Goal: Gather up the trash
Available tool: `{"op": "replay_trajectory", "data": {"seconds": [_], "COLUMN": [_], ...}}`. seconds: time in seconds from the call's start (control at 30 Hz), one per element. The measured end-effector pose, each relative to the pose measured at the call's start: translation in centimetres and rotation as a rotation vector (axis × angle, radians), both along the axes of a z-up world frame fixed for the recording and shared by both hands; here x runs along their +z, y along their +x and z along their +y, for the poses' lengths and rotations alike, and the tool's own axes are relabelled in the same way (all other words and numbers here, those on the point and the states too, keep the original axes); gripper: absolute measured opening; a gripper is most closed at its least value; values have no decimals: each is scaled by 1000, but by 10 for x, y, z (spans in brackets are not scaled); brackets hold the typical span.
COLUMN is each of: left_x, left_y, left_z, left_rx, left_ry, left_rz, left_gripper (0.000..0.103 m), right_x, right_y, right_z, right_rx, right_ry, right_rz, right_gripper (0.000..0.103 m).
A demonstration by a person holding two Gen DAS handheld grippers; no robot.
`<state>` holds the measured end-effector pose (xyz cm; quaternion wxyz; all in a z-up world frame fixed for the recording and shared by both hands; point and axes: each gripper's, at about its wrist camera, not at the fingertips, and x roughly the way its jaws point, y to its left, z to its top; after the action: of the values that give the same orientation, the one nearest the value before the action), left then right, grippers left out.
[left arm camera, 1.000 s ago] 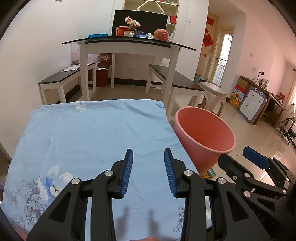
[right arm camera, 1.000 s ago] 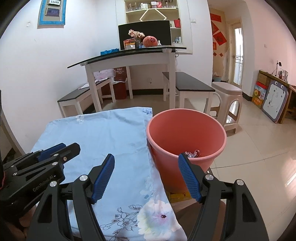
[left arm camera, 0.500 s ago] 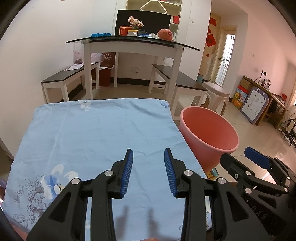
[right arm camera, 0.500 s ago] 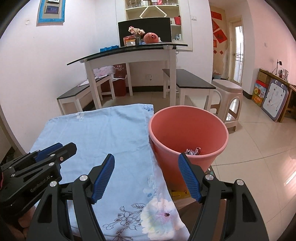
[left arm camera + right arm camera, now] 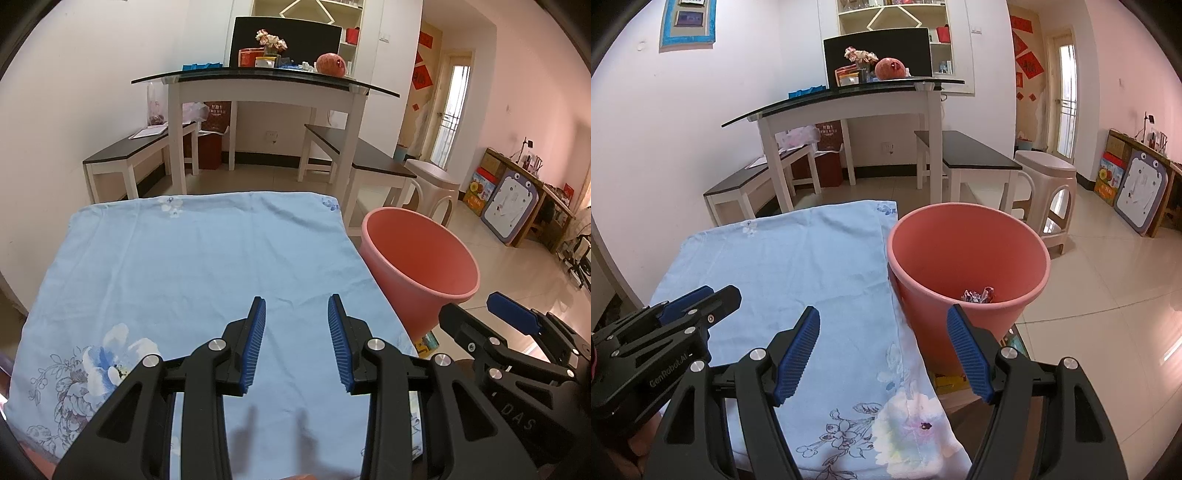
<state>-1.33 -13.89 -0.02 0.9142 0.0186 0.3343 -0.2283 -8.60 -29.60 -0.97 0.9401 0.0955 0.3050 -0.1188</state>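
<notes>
A: Nearest, the left gripper hangs over the pale blue floral cloth covering the counter, its blue-padded fingers partly apart with nothing between them. The right gripper has its fingers spread wide, also empty.

B: And the trash?

A: Just past the right gripper, crumpled wrappers lie at the bottom of the round salmon-pink plastic bin, which stands touching the cloth's right edge. Only the right wrist view looks into it; the left view shows the bin's wall and rim but not its contents.

B: Risks?

A: Judging from the close fit, a careless sweep of the right gripper could knock the bin's rim, tip it and spill the wrappers. Fingers dragged low could snag the cloth.
</notes>
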Motion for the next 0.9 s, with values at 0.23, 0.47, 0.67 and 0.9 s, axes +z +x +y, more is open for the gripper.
{"op": "replay_trajectory", "data": {"seconds": [0.23,0.47,0.67,0.9], "left_x": [-2,-2,-3,-2], "left_y": [1,1,0,0], "left_z": [1,1,1,1], "left_rx": [1,2,1,1], "left_ry": [1,2,4,5], "left_rz": [3,5,3,3], "left_gripper": [35,35,36,35], "right_x": [-2,-2,-2,-2], "right_y": [1,1,1,2], "right_z": [-1,-1,-1,0], "right_rx": [-1,-1,-1,-1], "right_ry": [10,8,9,11], "right_rz": [7,7,7,7], "right_gripper": [70,70,70,70]}}
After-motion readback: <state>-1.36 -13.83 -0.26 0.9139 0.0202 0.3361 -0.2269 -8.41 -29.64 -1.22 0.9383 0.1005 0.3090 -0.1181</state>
